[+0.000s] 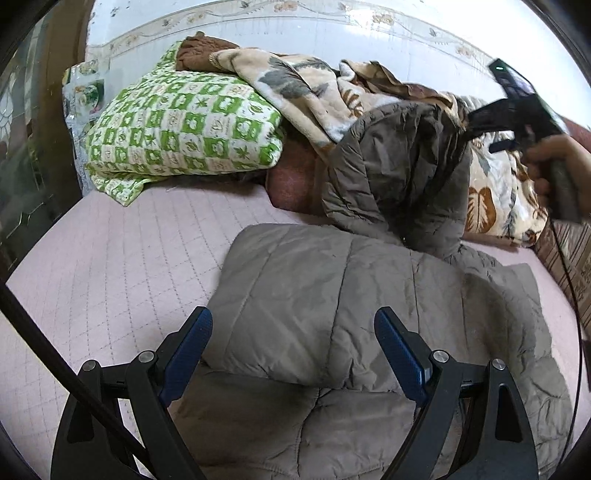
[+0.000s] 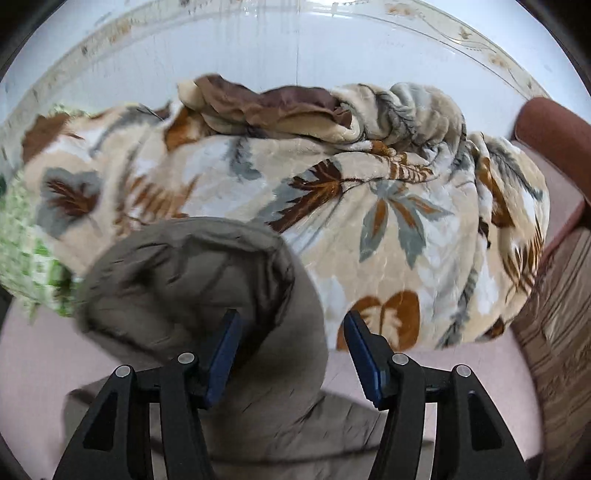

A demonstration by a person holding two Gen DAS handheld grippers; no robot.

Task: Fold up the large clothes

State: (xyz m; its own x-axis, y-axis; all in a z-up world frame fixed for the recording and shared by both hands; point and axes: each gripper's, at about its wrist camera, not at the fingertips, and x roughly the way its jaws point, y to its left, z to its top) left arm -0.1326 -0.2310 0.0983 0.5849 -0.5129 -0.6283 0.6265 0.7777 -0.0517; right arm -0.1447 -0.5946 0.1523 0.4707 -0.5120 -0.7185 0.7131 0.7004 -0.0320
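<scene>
1. Jaws of the left gripper [image 1: 293, 354] stand wide apart, nothing between the blue pads; they hover over the folded part of the grey-brown quilted jacket [image 1: 332, 295].
2. Right gripper [image 2: 291, 354]: jaws parted, pads not pressing on anything. A raised, rounded part of the jacket [image 2: 207, 280] bulges up just in front of its left finger; whether cloth touches that pad cannot be told, as the view is blurred.
3. Jacket lies on a pale pink quilted bed cover [image 1: 110, 258]. Near part is folded into a flat, roughly square pad; far part humps up against the bedding behind it.
4. In the left wrist view, the right gripper [image 1: 491, 122] is seen at upper right, above the jacket's raised part, with a hand [image 1: 554, 166] on its handle and a thin cable trailing down.
5. Behind the jacket: leaf-patterned beige blanket [image 2: 388, 206], heaped. Green-and-white checked pillow [image 1: 184, 125] to its left, partly under the blanket.
6. White tiled wall [image 1: 332, 33] with a floral border runs behind the bed.
</scene>
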